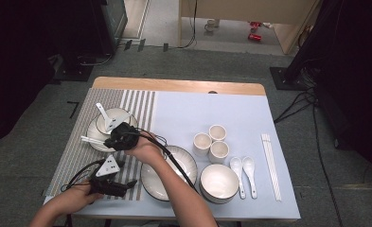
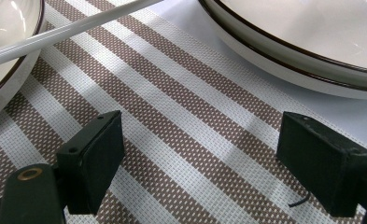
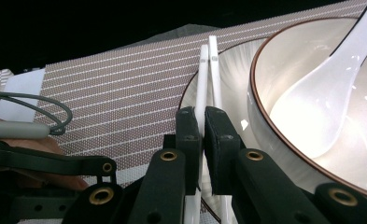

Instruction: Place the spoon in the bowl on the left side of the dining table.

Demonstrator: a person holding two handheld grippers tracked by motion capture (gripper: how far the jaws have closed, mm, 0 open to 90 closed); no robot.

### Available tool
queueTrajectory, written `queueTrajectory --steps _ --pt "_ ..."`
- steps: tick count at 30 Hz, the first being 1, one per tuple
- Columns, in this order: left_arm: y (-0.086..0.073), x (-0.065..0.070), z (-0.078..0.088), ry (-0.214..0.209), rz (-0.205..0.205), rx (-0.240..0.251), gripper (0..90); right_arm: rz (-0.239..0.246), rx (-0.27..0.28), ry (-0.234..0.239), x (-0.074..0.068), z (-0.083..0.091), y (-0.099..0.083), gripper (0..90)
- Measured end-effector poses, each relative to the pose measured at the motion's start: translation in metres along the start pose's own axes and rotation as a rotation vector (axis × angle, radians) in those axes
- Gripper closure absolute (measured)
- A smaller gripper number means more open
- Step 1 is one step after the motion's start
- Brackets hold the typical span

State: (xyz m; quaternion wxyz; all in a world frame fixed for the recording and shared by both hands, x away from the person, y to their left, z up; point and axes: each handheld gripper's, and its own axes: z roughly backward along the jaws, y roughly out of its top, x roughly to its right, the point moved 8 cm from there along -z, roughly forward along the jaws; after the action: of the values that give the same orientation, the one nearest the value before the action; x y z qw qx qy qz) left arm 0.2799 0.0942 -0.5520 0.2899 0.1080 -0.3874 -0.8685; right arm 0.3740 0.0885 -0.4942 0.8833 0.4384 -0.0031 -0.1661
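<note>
White chopsticks [image 3: 204, 79] are clamped between the closed jaws of your right gripper [image 3: 201, 126], lying across the rim of the plate [image 1: 94, 138] on the striped mat [image 1: 75, 146], beside the bowl [image 3: 312, 121] that holds a spoon [image 3: 326, 88]. Your left gripper [image 1: 119, 185] rests with jaws wide apart and nothing between them, low over the mat. Obstructions close by: the large plate [image 1: 186, 158] just beside it, with another bowl [image 1: 219, 183], three cups [image 1: 211, 142] and two spoons [image 1: 244, 172] further right.
</note>
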Motion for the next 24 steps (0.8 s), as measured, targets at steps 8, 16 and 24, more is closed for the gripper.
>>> queueTrajectory --steps 8,16,24 --pt "0.0000 0.0000 0.0001 -0.001 0.000 0.000 15.2 0.013 -0.044 -0.016 0.0037 -0.0058 -0.0071 85.0" --pt "-0.0001 -0.0001 0.0001 -0.001 -0.001 -0.001 15.2 -0.004 -0.054 -0.023 0.0084 -0.0077 -0.0101 85.3" --pt "0.0000 0.0001 0.0000 0.000 0.000 0.000 15.2 0.006 -0.013 -0.030 0.0086 -0.0064 -0.0038 90.0"
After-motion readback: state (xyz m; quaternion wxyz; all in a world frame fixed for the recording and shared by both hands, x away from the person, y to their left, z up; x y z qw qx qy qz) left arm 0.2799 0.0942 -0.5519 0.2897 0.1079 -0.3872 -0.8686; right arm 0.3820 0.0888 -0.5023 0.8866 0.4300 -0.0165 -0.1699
